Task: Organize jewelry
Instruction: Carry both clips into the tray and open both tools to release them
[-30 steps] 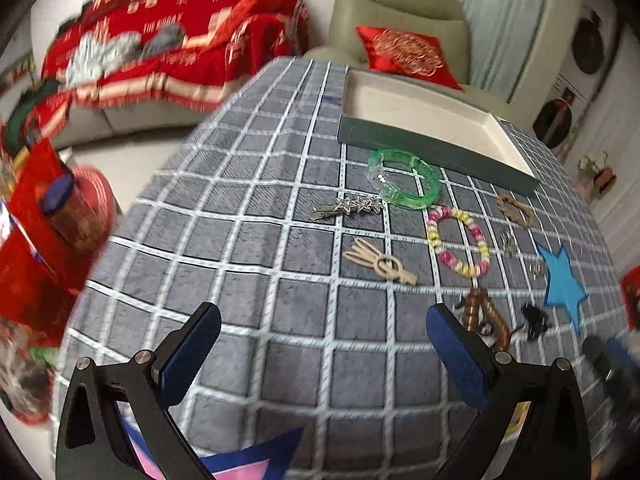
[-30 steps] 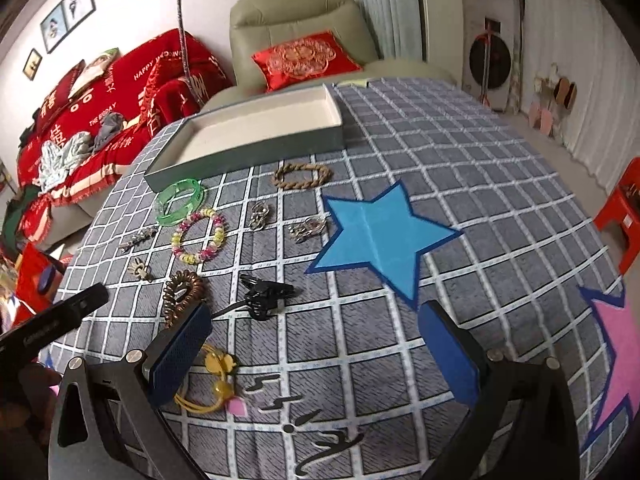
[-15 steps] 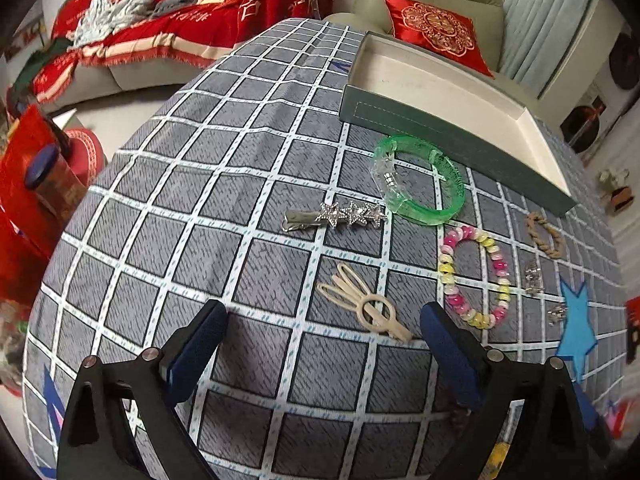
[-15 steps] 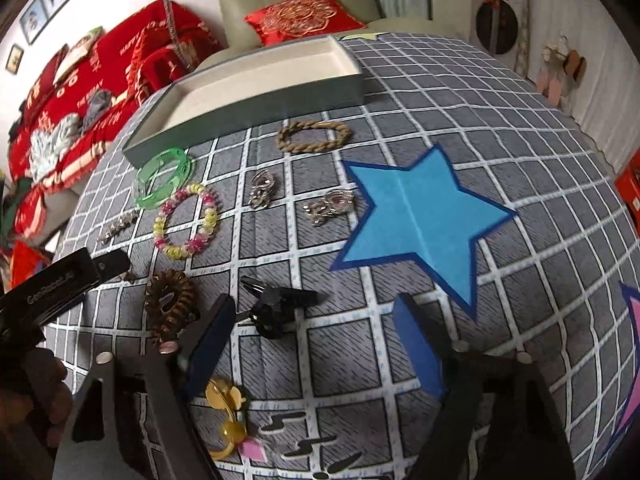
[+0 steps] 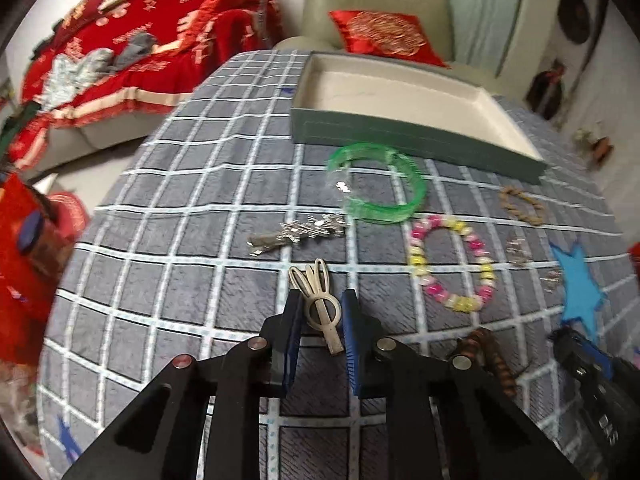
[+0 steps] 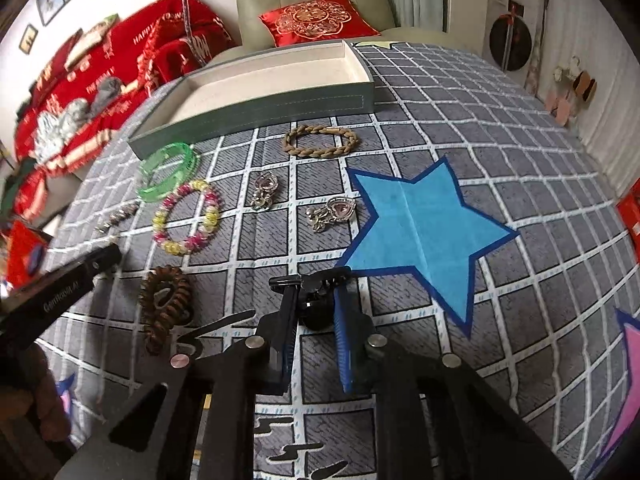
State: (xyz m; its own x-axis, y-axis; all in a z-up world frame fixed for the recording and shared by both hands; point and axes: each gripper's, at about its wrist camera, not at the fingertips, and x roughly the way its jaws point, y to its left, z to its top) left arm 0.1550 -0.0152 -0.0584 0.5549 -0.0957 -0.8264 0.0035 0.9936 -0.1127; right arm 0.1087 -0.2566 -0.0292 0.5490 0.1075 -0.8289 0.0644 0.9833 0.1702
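Observation:
My left gripper is shut on a beige hair clip and holds it over the grey checked cloth. My right gripper is shut on a black hair clip near the blue star patch. A green-walled tray with a cream inside stands at the far side, also in the right wrist view. On the cloth lie a green bangle, a pink and yellow bead bracelet, a silver star clip, a brown braided bracelet, two earrings and a brown coil hair tie.
A red-covered sofa and a beige armchair with a red cushion stand beyond the table. The left gripper's body shows at the left of the right wrist view. Red items sit off the table's left edge.
Both grippers have gone from wide open to shut. The left one closed on the beige hair clip, the right one on the black hair clip.

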